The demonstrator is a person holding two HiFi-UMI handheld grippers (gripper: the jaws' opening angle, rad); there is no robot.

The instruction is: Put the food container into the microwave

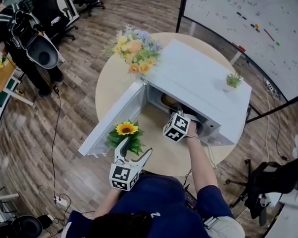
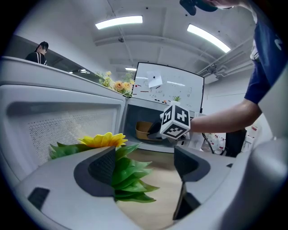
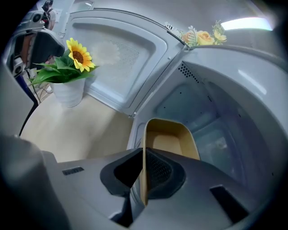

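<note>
The right gripper point(image 3: 143, 168) is clamped on the near wall of the food container point(image 3: 171, 139), a tan, empty tray whose thin rim stands pinched between the two jaws. The container sits inside the cavity of the white microwave point(image 1: 200, 83), right of centre in the head view, with the gripper reaching in through the opening. The microwave door point(image 1: 114, 124) hangs wide open to the left.

The left gripper point(image 1: 133, 152) hovers low in the frame with its jaws spread and nothing held. Just beyond it stands a sunflower point(image 1: 127, 129) in a white pot point(image 3: 67, 92), its green leaves showing past the left jaw.

Everything rests on a round, pale wooden table point(image 1: 157, 151). A bouquet point(image 1: 135, 46) sits at the table's far edge, and a small green plant point(image 1: 234, 80) stands on the microwave's top. Around it lie a plank floor point(image 1: 76, 88), a whiteboard point(image 1: 251, 27) at upper right, and a person point(image 1: 24, 41) standing at upper left.
</note>
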